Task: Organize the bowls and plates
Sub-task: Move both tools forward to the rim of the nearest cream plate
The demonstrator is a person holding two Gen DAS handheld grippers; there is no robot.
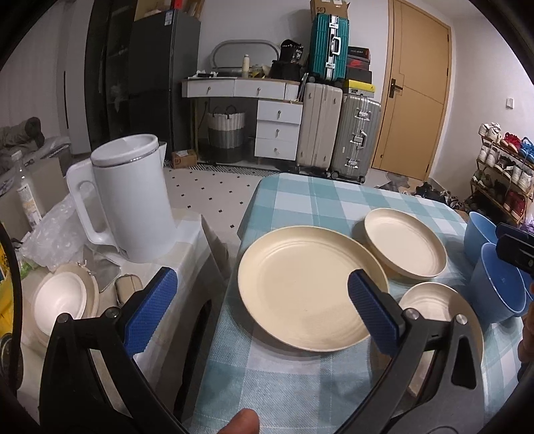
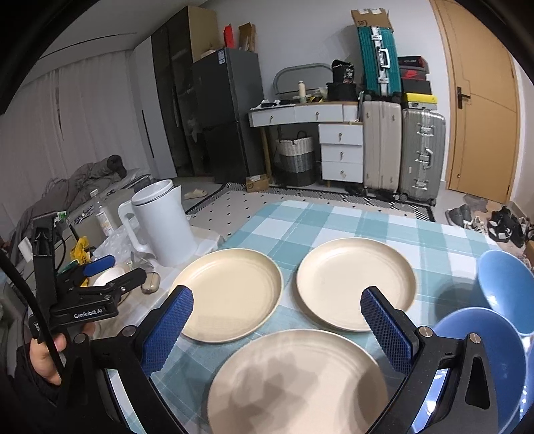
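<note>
Three cream plates (image 2: 230,293), two blue bowls (image 2: 480,354) (jaws spread).

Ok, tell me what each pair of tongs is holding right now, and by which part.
Nothing is held. The left tongs and the right tongs are both open above the cream plates, touching none.

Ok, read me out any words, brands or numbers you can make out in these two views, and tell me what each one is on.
"GenRobot.AI" – white lettering on the black body of the left tool, seen in the right wrist view.
"SF" – apparently, on the cardboard box atop the teal suitcase; partly cut off.
Too small or blurred to read: fridge sticker, bottle label, shoe boxes.
</note>
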